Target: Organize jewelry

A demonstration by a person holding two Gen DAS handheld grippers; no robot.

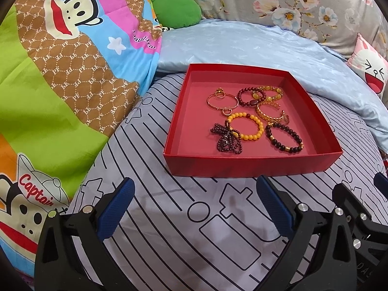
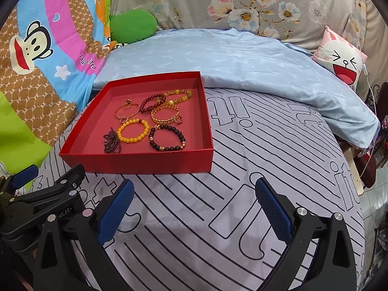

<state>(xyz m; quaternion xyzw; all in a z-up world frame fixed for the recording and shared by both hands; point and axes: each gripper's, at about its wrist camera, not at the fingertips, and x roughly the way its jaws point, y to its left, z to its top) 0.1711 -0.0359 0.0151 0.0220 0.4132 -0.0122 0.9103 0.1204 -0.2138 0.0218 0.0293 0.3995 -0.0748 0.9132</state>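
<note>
Striped bedsheet (image 1: 169,230) under everything. One red tray (image 1: 252,167) on it, at 12 o'clock of left gripper (image 1: 194,208), well apart; at 11 o'clock of right gripper (image 2: 194,208). Both grippers wide open, empty, side by side above sheet. Tray holds seven bracelets: one yellow bead bracelet (image 1: 259,127), one dark bead bracelet (image 1: 291,143), one maroon bead bracelet (image 1: 242,97), one amber bead bracelet (image 1: 271,89), one gold chain bangle (image 1: 263,114), one thin gold bangle (image 1: 222,101), one garnet strand bundle (image 1: 225,140). Small gold rings near bangles; count unclear.

A striped sheet (image 2: 266,160) covers the near bed, with a blue quilt (image 2: 242,58) behind and a cartoon blanket (image 1: 60,72) at left.
</note>
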